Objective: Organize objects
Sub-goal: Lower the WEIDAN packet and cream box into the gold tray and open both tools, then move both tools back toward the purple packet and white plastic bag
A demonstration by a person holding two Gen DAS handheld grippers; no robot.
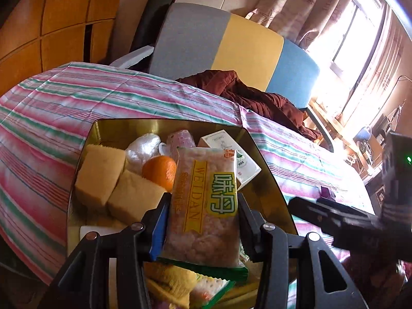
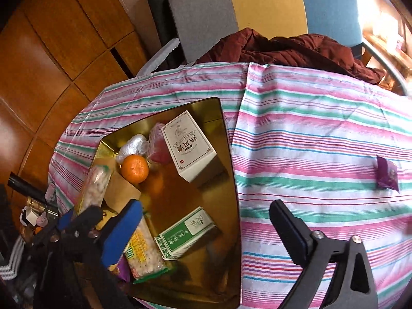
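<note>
We are holding the WEIDAN snack packet [image 1: 203,206] upright in the left gripper [image 1: 200,221], its long axis running along the fingers, directly above the gold tin [image 1: 267,170] beside the orange [image 1: 159,171]. The right gripper [image 2: 206,221] is standing wide and empty, nearer the purple sachet [image 2: 387,172] lying far right on the striped cloth [image 2: 309,128].

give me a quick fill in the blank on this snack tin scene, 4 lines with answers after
1. The left claw is shut on a ____ labelled WEIDAN.
2. The right claw is ____, with nothing between its pads.
3. The round fruit in the gold tin is an ____.
4. A small ____ packet lies alone on the striped cloth.

Answers: snack pack; open; orange; purple
</note>
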